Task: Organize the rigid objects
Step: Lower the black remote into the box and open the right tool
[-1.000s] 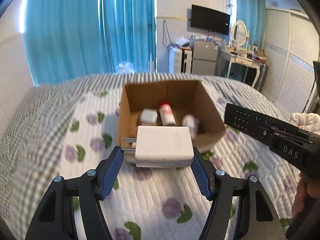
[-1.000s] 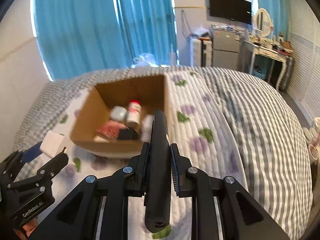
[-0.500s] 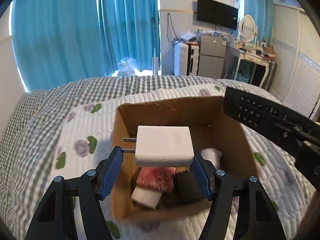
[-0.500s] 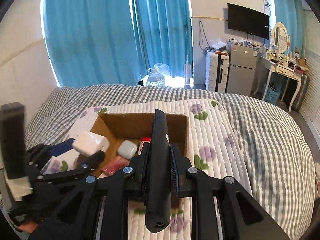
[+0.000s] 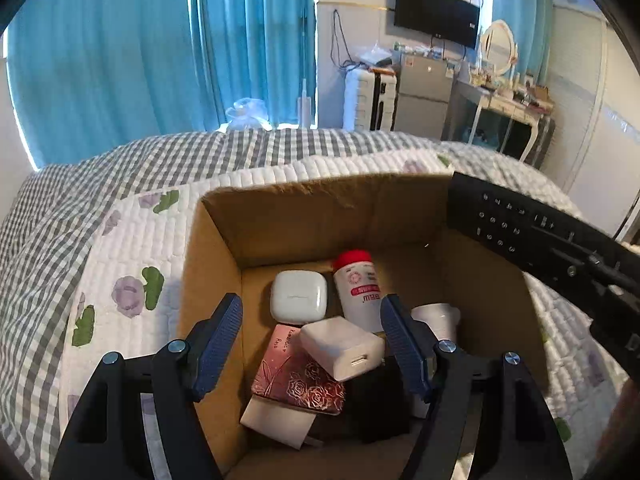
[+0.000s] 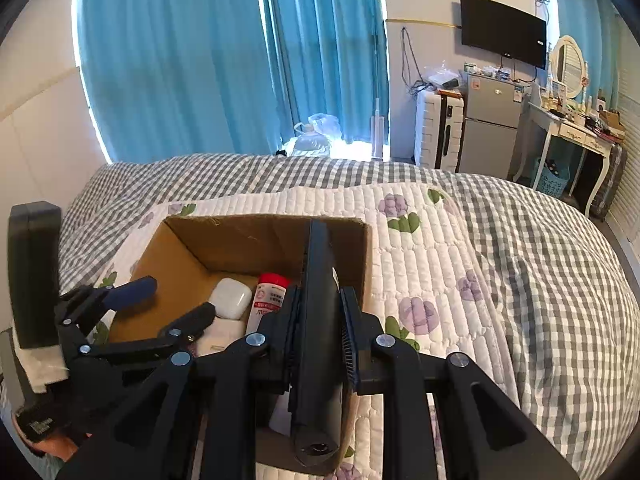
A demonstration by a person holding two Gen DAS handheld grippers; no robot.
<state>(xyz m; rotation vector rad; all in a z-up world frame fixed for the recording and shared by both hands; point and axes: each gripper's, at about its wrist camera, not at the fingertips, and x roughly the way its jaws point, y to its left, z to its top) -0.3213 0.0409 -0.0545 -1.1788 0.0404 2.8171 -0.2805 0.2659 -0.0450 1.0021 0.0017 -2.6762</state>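
While left tongs (image 5: 312, 332) gape empty, right tongs (image 6: 320, 326) clamp remote (image 6: 318, 320)

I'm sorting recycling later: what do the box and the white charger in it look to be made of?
The box looks like plain brown corrugated cardboard, matte with a fuzzy torn rim. The charger seems smooth white hard plastic with a faint sheen.

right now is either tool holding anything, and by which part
The right tool grips the black remote by its long side edges, near mid-length. The left tool is open and holds nothing; the white charger lies in the box.
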